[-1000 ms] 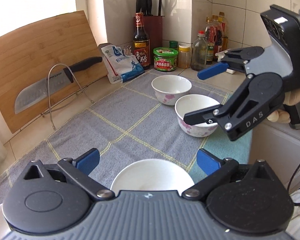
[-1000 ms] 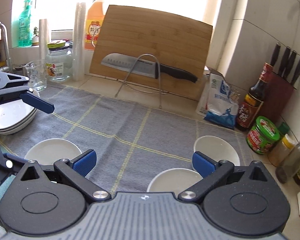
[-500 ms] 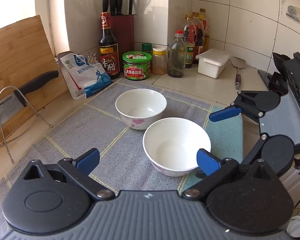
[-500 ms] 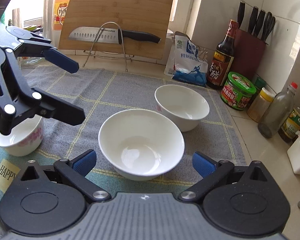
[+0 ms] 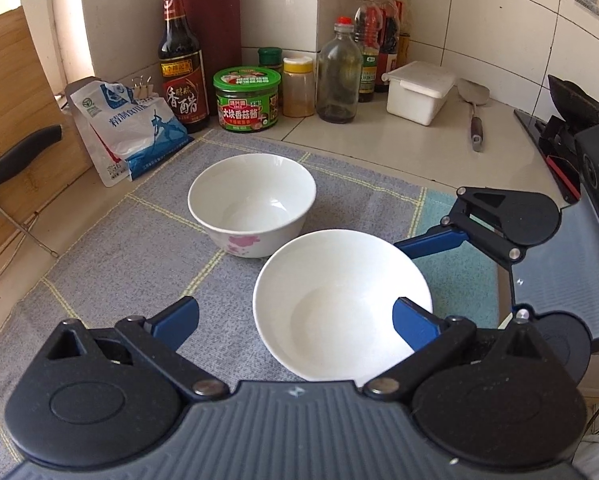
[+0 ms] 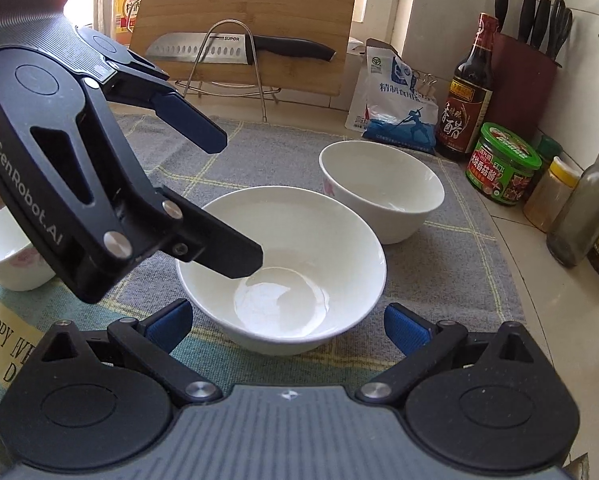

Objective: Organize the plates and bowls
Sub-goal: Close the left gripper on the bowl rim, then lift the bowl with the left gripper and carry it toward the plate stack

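Though both claws hover over the near bowl [image 5: 341, 306], neither has hold of anything: the left claw [image 5: 295, 322] gapes wide with one finger dipping inside the rim, and the right claw [image 6: 287, 322] stands equally wide just short of it. Beyond them the far bowl [image 5: 251, 208] sits apart, unstacked. A third bowl [image 6: 7, 252] stands left of the right claw. Judging from this, stacking has hardly begun; no plates show.
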Tool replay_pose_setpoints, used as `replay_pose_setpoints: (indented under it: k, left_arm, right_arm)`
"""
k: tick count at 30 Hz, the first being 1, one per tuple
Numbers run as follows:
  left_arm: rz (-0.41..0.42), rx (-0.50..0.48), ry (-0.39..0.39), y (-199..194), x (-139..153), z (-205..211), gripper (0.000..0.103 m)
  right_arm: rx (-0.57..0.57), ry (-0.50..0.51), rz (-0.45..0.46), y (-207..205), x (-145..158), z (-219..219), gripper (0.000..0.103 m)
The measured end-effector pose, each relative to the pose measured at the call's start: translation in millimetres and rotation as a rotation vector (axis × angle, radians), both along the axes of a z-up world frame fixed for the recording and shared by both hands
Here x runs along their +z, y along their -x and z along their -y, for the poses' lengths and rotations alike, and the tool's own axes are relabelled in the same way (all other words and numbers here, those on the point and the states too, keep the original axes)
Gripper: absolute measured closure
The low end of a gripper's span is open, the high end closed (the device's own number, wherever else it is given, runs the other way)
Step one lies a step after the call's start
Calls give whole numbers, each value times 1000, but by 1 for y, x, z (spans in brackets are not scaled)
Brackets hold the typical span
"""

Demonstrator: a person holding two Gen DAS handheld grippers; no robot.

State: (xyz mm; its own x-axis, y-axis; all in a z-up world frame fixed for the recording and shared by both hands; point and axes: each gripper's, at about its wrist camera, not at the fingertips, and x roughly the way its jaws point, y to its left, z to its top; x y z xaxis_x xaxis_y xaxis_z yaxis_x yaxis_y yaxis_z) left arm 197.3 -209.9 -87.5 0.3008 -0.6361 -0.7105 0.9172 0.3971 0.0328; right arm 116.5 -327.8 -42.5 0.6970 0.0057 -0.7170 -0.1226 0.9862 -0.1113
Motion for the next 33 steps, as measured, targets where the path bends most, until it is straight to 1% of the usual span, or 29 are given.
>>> replay_pose_setpoints:
  k: [7, 8, 9, 11, 17, 23, 29, 33]
  left_arm:
    - [-88, -2, -8, -14, -10, 12, 4]
    - [-103, -5, -9, -16, -11, 14, 7]
    - [-118, -9, -11, -17, -12, 15, 13]
    - [-141, -21, -18, -20, -14, 18, 21]
    - [-180, -29, -17, -24, -18, 20, 31]
    - [-216, -36, -10, -28, -17, 22, 36]
    - [-221, -39, -10, -30, -17, 23, 37]
    - [-226, -37, -9, -31, -17, 23, 39]
  right_arm:
    - [32, -15, 3, -2, 0, 3, 2]
    - [36, -16, 4, -2, 0, 3, 2]
    - [40, -17, 4, -1, 0, 3, 2]
    - [47, -20, 5, -1, 1, 3, 5]
    - [59, -20, 6, -1, 3, 2, 9]
    - [66, -18, 1, -2, 4, 1, 9]
    - [62, -51, -1, 0, 8, 4, 9]
    - [59, -54, -7, 0, 10, 3, 10]
